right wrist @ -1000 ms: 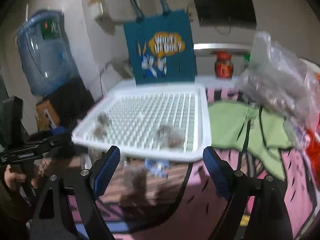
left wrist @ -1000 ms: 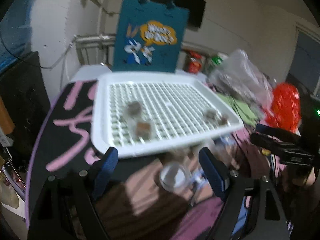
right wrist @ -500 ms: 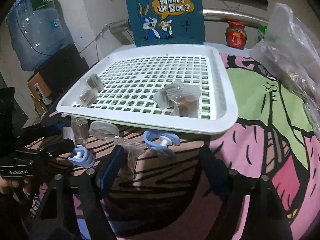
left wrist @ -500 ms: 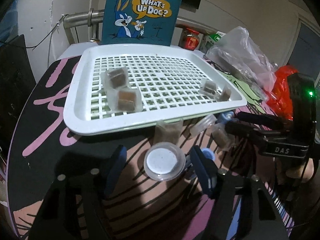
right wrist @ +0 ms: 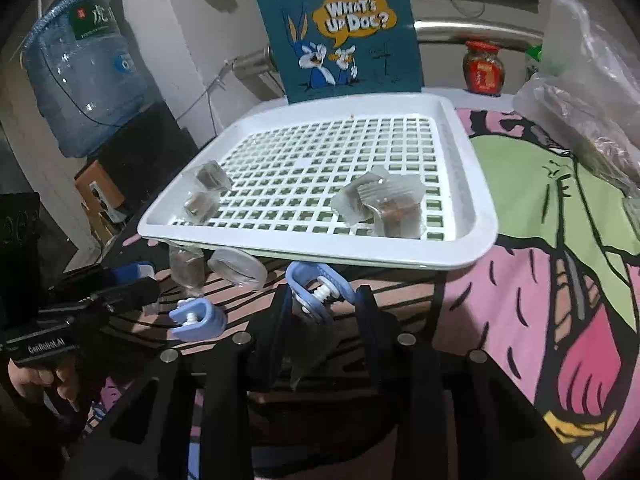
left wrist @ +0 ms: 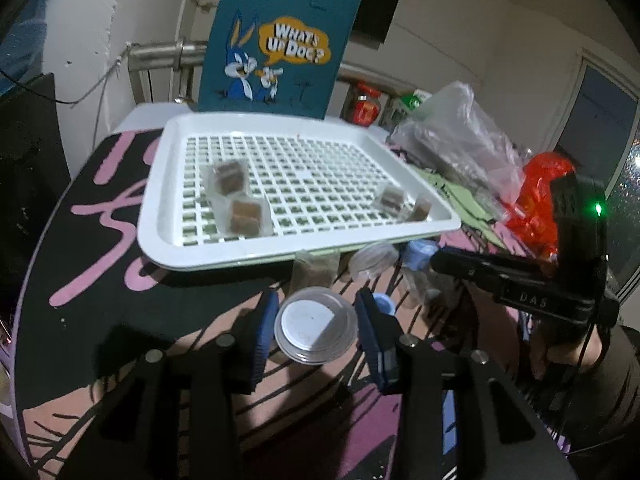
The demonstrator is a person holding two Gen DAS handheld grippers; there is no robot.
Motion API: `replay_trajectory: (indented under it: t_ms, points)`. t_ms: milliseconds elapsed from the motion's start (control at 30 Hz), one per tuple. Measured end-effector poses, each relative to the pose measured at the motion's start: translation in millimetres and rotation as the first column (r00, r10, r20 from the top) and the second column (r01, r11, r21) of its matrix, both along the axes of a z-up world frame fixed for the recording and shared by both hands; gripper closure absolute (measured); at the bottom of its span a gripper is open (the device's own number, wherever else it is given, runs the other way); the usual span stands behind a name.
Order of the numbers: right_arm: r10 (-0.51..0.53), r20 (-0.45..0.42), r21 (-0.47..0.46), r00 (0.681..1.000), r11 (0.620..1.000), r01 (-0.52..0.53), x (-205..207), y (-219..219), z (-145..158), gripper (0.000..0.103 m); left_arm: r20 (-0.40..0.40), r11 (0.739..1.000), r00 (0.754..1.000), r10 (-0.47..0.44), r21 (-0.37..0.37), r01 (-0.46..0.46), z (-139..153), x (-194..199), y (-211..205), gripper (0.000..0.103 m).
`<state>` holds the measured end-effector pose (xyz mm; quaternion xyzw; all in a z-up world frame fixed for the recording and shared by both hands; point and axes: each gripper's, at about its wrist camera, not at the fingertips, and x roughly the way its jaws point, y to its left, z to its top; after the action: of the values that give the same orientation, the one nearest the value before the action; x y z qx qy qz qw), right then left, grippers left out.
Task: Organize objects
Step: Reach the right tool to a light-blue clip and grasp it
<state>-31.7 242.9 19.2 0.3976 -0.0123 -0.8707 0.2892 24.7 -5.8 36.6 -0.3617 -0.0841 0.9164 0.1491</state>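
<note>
- The round clear lidded cup (left wrist: 316, 326) sits on the counter (left wrist: 120, 280) just in front of the white tray (left wrist: 160, 240), squarely between my left claw (left wrist: 316, 322) pads; the jaws have just been closing and now look to be pinching its sides.
- The blue clip (right wrist: 320, 290) lies right of the cup, also just off the tray's near rim. My right claw (right wrist: 322, 312) has just closed around its rear end.
- I judge each piece goes forward, up over that rim.

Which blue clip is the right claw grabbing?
The blue clip nearest the tray, sits between the right claw. The other blue clip lies free, farther left.
</note>
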Motion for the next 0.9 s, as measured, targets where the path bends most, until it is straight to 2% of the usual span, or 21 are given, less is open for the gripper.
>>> replay_trajectory:
  t_ms: [33, 133, 267, 333, 400, 433, 500, 600, 700, 767, 800, 900]
  points:
    - [0.003, -0.009, -0.009, 1.000, 1.000, -0.003, 3.2, 1.7, 1.7, 0.095, -0.011, 1.000, 1.000, 0.007, 0.002, -0.007, 2.1, 0.6, -1.7, 0.064]
    - [0.015, -0.034, -0.037, 0.999, 0.999, -0.016, 13.0, 4.4, 7.1, 0.096, -0.017, 1.000, 1.000, 0.023, 0.010, -0.023, 4.4, -0.1, -5.7, 0.064]
    - [0.028, -0.031, -0.005, 0.999, 1.000, -0.028, 17.7, 2.3, 6.9, 0.096, -0.009, 1.000, 1.000, 0.025, -0.003, -0.025, 1.5, -0.8, -5.7, 0.064]
    - [0.012, -0.022, 0.013, 1.000, 1.000, -0.012, 18.2, 3.3, 4.8, 0.085, -0.006, 1.000, 1.000, 0.025, -0.011, -0.025, -1.2, -1.1, -5.0, 0.064]
    - [-0.004, -0.021, 0.027, 1.000, 1.000, 0.004, 16.3, 1.9, 4.0, 0.050, -0.002, 1.000, 1.000, 0.022, -0.012, -0.022, -3.4, -2.0, -4.4, 0.064]
    - [-0.006, -0.024, 0.024, 1.000, 1.000, 0.006, 14.4, 1.6, 4.0, 0.041, 0.000, 1.000, 1.000, 0.021, -0.017, -0.021, -4.8, -2.7, -3.7, 0.064]
    - [0.005, -0.036, 0.043, 0.999, 0.999, -0.004, 8.1, -5.5, 5.7, 0.040, 0.005, 0.999, 1.000, 0.022, -0.024, -0.022, -6.4, -3.0, -3.3, 0.064]
    - [0.019, -0.034, 0.092, 0.999, 0.996, -0.016, -5.8, -17.4, 2.3, 0.040, 0.008, 0.999, 1.000, 0.025, -0.024, -0.025, -7.6, -3.1, -4.9, 0.064]
    - [0.022, 0.021, 0.095, 1.000, 0.995, -0.024, -19.5, -22.1, -8.4, 0.042, 0.007, 0.999, 1.000, 0.025, -0.027, -0.025, -8.6, -3.0, -5.0, 0.064]
    - [0.025, 0.047, 0.096, 0.999, 0.995, -0.029, -23.7, -22.8, -13.3, 0.055, 0.014, 0.999, 1.000, 0.022, -0.026, -0.021, -9.5, -4.0, -4.3, 0.064]
    - [0.019, 0.037, 0.100, 0.999, 0.995, -0.022, -23.2, -22.0, -12.0, 0.074, 0.015, 0.999, 1.000, 0.020, -0.026, -0.020, -9.6, -4.3, -4.3, 0.064]
    - [0.037, 0.043, 0.086, 0.998, 0.995, -0.040, -17.7, -19.4, -11.3, 0.076, 0.009, 0.999, 1.000, 0.021, -0.026, -0.021, -8.8, -3.2, -5.1, 0.064]
